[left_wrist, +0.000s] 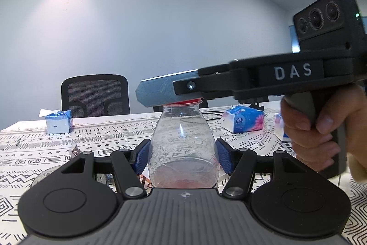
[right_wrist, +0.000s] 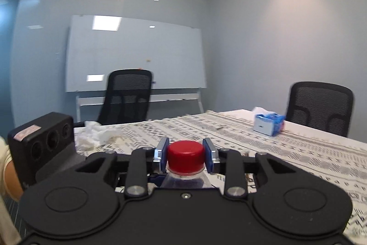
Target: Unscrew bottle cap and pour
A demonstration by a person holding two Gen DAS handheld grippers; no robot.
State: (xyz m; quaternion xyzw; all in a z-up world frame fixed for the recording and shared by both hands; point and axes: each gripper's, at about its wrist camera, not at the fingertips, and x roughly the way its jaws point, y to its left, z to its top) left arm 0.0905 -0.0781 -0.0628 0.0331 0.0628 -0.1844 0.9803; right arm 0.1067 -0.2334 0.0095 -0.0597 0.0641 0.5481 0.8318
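Between the blue ribbed pads point(left_wrist: 223, 159) of the left gripper point(left_wrist: 182, 159) we found the clear plastic bottle point(left_wrist: 182, 141), clamped at its lower body with a pad pressed against each side. A shallow layer of reddish liquid point(left_wrist: 183, 183) lay at the bottom of the bottle.

At the bottle's top, we recorded the right gripper point(right_wrist: 185, 154) with its blue pads point(right_wrist: 163, 153) closed on the round red screw cap point(right_wrist: 185, 155), one pad touching each side. The cap sat on the bottle neck. In the left wrist view, the right gripper reached in level from the right, its blue-grey finger point(left_wrist: 167, 90) covering most of the cap, and a hand point(left_wrist: 321, 130) was wrapped around its grey handle.

We noted that the bottle stood upright over a table covered with a white cloth bearing black geometric patterns point(right_wrist: 298, 148).

Farther out we logged the following:
- a blue tissue box point(left_wrist: 59, 122) at the far left of the left wrist view;
- a white and blue tissue pack with a pink flower print point(left_wrist: 243, 118) to the right behind the bottle;
- crumpled white tissues point(right_wrist: 96, 132) near the table's far edge;
- black mesh office chairs point(right_wrist: 126, 95) around the table;
- a whiteboard on a stand point(right_wrist: 137, 54) against the wall.
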